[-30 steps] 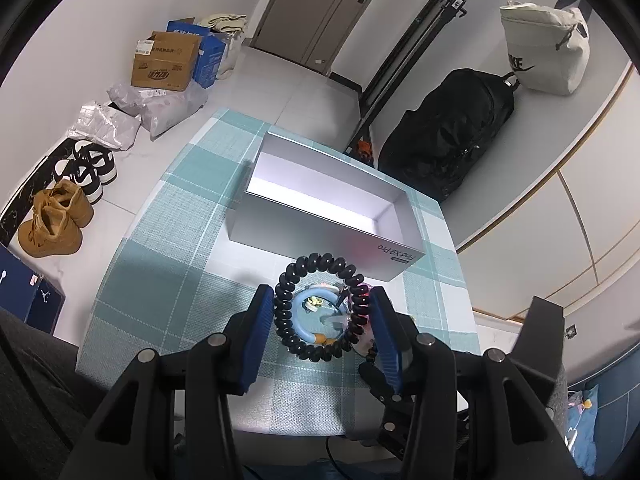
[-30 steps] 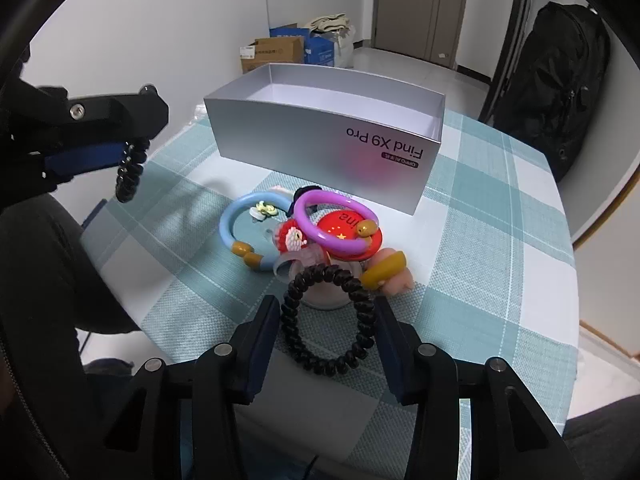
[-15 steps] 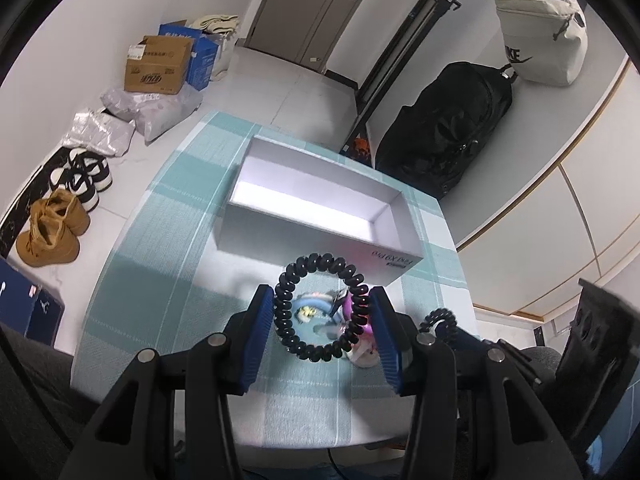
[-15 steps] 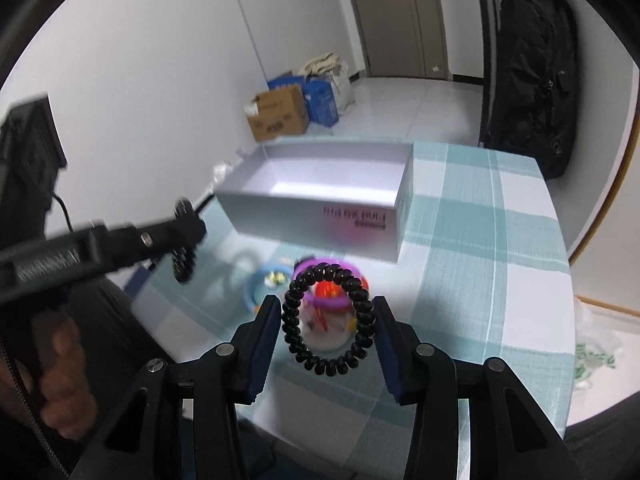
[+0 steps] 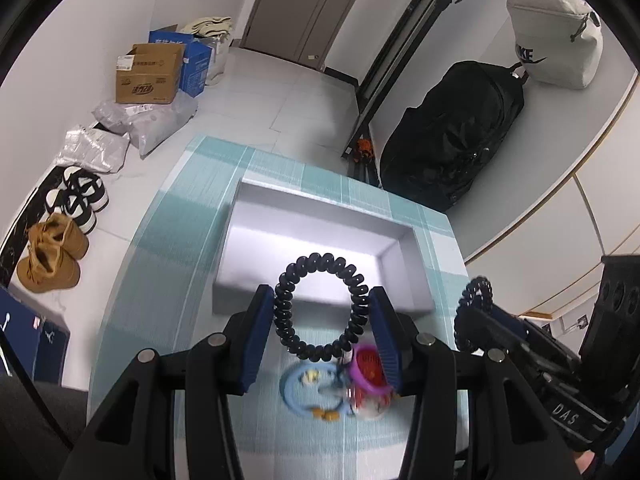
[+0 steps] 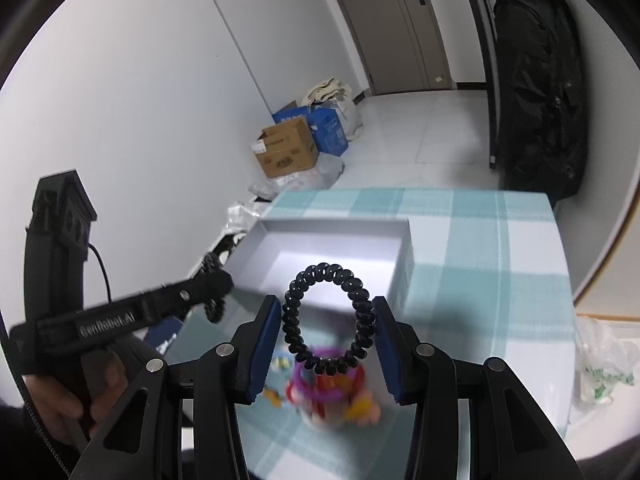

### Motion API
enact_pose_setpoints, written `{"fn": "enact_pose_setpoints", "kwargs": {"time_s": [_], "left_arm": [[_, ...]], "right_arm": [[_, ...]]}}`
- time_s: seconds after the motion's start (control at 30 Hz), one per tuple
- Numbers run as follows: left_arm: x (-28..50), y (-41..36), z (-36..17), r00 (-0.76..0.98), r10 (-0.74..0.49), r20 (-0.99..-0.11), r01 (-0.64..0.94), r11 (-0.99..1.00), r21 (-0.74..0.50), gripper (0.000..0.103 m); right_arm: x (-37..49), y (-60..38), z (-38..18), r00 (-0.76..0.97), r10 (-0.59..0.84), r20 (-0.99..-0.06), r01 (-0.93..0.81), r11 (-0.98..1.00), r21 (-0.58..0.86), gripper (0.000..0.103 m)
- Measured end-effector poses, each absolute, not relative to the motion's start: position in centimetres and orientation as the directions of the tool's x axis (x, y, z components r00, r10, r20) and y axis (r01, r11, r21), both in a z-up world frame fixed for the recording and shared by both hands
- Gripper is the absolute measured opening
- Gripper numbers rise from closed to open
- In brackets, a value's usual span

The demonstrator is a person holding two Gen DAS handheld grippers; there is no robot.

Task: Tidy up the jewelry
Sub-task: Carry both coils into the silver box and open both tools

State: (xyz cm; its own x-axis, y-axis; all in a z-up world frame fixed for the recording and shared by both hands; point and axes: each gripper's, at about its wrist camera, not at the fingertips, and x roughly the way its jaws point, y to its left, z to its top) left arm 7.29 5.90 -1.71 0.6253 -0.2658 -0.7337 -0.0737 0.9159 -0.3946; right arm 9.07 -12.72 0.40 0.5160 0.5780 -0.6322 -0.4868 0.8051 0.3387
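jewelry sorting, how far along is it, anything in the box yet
Nothing is done yet: the visible inside of the silver box looks bare. In hand: the left claw grips one black coil bracelet and the right claw grips a second black coil bracelet, both held up near the box. Left over: the pile of colorful bangles on the checked tablecloth.

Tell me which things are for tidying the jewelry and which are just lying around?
For the job:
left gripper holding a black coil bracelet
right gripper holding another black coil band
silver box
purple ring
blue ring

Just lying around:
black backpack
cardboard box
brown boots
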Motion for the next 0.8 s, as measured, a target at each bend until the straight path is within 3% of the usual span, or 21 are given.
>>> {"fn": "enact_pose_setpoints", "kwargs": {"time_s": [0.33,0.8], "left_arm": [[11.7,6.0,-1.7,0.602,-0.304,-0.739,-0.031,0.915,-0.402,0.043],[14.5,7.0,-3.6,0.534,-0.399,-0.746,-0.018,0.876,-0.481,0.043]], "right_arm": [[14.3,-10.1,0.7,0.488,0.606,-0.628,-0.505,0.783,0.363,0.045],[17.7,-8.0,-2.0,0.417,0.585,-0.696,-0.506,0.785,0.357,0.047]]}}
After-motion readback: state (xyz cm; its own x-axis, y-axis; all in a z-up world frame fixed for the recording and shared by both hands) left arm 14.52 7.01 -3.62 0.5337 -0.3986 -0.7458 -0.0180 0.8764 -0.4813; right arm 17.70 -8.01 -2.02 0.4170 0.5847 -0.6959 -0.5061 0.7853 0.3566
